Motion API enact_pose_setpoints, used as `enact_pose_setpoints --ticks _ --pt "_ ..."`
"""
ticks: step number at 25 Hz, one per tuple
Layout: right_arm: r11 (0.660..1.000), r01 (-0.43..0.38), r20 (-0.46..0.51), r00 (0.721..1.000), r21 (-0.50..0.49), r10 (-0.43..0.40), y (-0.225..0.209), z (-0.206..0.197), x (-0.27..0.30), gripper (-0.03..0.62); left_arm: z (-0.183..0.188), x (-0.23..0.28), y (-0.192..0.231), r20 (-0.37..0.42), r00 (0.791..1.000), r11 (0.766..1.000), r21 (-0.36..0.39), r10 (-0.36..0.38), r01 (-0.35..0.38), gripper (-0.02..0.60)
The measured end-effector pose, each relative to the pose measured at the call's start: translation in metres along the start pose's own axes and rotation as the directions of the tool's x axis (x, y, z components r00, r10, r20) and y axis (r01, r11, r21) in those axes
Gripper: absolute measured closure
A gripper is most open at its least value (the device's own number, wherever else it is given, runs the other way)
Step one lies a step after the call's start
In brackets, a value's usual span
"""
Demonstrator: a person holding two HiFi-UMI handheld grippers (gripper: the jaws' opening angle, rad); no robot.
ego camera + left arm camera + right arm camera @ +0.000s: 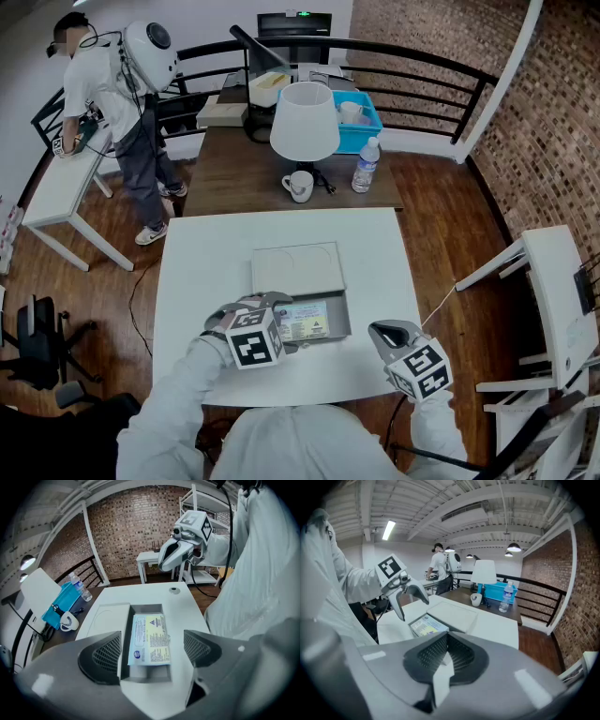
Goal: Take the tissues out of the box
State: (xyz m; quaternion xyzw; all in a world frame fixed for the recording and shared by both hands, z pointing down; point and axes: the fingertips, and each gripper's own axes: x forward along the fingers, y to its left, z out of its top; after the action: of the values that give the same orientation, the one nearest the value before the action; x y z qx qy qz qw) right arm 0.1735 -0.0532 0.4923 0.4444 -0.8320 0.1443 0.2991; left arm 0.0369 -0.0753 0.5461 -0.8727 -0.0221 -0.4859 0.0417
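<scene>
Left gripper point(151, 652): jaws wide, hovering over the open box point(343, 317) and straddling the pack point(150, 639) without touching. We read this as lining up a grasp.

The pack lies flat inside the box, with the lid point(297, 267) just beyond.

Right gripper point(446, 656): jaws together and empty, held near the table point(197, 281) front edge, clear of the work.

The pack sits close to one long wall, with slack at the near end. The room above is open.

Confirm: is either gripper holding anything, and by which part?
Nothing held. Left gripper open over the tissue pack in the box, not touching it; right gripper shut, empty.
</scene>
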Motion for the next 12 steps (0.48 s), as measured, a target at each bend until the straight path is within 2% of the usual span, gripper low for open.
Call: enact_pose_setpoints --ticks 5,12 --pt "0.999 0.032 -0.012 0.999 0.025 -0.032 -0.014 -0.014 -0.01 0.591 -0.003 0.04 0.005 -0.087 0.995 0.999 0.025 -0.045 0.048 0.167" --pt "0.998 0.042 -0.025 0.999 0.055 -0.041 -0.019 -0.033 -0.023 0.591 -0.002 0.065 0.009 -0.161 0.981 0.994 0.002 -0.105 0.107 0.167"
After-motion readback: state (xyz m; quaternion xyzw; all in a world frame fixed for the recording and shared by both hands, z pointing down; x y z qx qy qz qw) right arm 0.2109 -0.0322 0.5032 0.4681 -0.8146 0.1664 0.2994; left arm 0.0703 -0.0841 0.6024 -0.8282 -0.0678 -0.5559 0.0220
